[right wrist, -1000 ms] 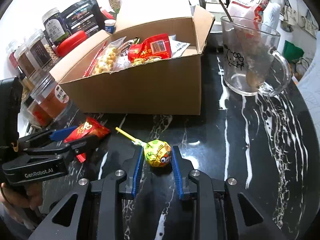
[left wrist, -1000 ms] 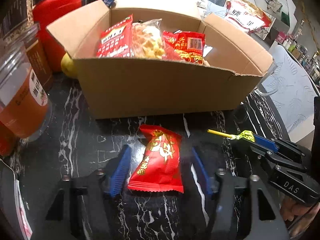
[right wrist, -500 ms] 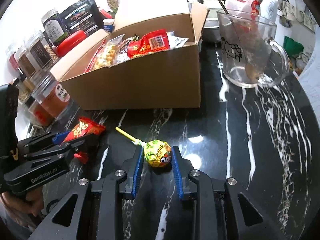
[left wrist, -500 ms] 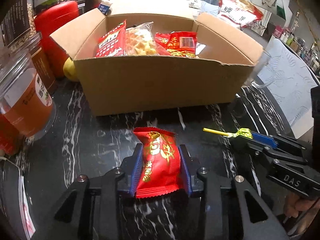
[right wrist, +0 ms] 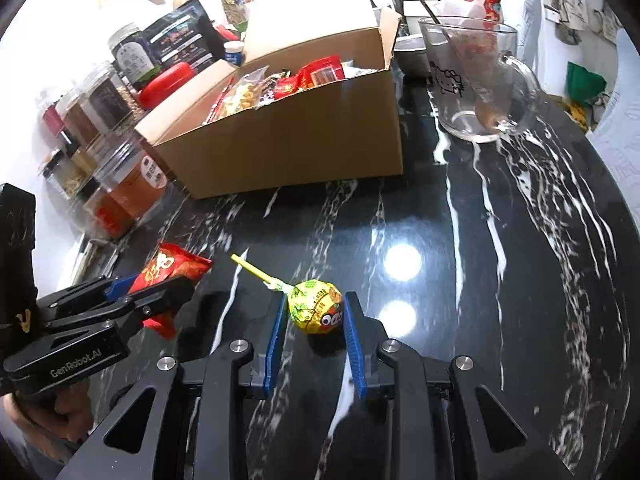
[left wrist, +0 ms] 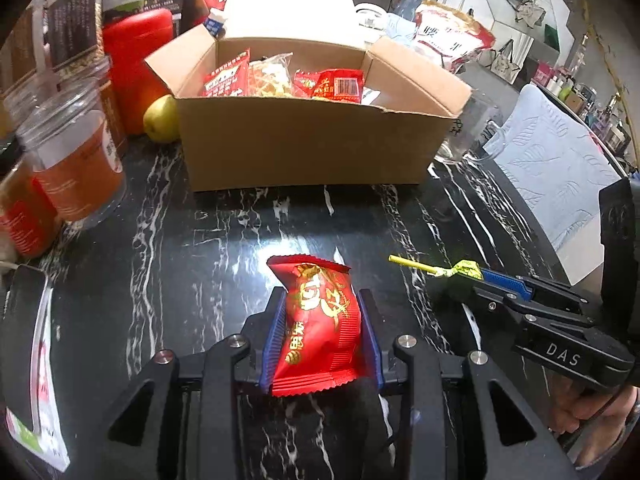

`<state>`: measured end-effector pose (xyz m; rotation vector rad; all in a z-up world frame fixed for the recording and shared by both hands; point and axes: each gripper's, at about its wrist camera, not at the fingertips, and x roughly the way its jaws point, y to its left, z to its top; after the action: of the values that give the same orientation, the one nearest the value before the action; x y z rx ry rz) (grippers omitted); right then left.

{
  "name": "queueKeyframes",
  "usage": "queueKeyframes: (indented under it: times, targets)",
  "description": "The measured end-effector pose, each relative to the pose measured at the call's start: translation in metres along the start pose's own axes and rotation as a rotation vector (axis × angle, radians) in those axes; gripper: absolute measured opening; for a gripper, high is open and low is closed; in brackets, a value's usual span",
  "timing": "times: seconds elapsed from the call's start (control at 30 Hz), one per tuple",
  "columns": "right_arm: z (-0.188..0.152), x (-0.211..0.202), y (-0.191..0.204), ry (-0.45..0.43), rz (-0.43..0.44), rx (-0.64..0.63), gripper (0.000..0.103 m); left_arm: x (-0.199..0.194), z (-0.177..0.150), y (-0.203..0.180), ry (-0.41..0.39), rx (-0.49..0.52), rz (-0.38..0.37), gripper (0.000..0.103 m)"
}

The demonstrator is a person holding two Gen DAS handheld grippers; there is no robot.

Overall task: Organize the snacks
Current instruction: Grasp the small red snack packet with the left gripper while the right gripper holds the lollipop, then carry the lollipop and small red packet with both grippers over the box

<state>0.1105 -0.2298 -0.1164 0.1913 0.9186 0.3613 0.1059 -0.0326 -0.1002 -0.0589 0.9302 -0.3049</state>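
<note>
The left gripper (left wrist: 322,326) is clamped on a red snack packet (left wrist: 320,324), its blue pads pressing both long sides of the packet, whose crimped top end sticks forward past the fingertips over the black marble desk (left wrist: 224,240). The right gripper (right wrist: 316,312) is closed on the round head of a yellow-green wrapped lollipop (right wrist: 316,306), with the yellow stick (right wrist: 252,270) pointing forward and to the left beyond the pads. In the left wrist view the right gripper sits off to the right side, and the lollipop stick shows beyond its blue tip. In the right wrist view the left gripper lies at the left, the red packet poking out ahead of it. Both held snacks are near the front part of the desk, well apart from the open cardboard box (left wrist: 312,144), which stands toward the back of the desk and already holds several red and clear snack bags (left wrist: 280,78). Left of the box, along the left edge, stand clear plastic jars (left wrist: 76,160), a red container (left wrist: 136,64) and a yellow-green fruit (left wrist: 162,120) touching the box's left corner. A glass mug (right wrist: 476,76) with a spoon in it stands by the box's right end near the back right edge
</note>
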Motion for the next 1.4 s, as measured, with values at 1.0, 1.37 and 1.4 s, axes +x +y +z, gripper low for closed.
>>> queueKeyframes:
  times: [1.0, 1.37, 1.4]
  targets:
    - [0.023, -0.078, 0.039, -0.158, 0.103, -0.059, 0.028, -0.087, 0.046, -0.026, -0.217, 0.048, -0.055, 0.035]
    - [0.078, -0.099, 0.055, -0.268, 0.091, -0.147, 0.028, -0.109, 0.096, -0.028, -0.324, 0.087, -0.006, 0.035]
    - [0.082, -0.098, 0.056, -0.270, 0.096, -0.150, 0.028, -0.109, 0.100, -0.027, -0.330, 0.087, -0.002, 0.035]
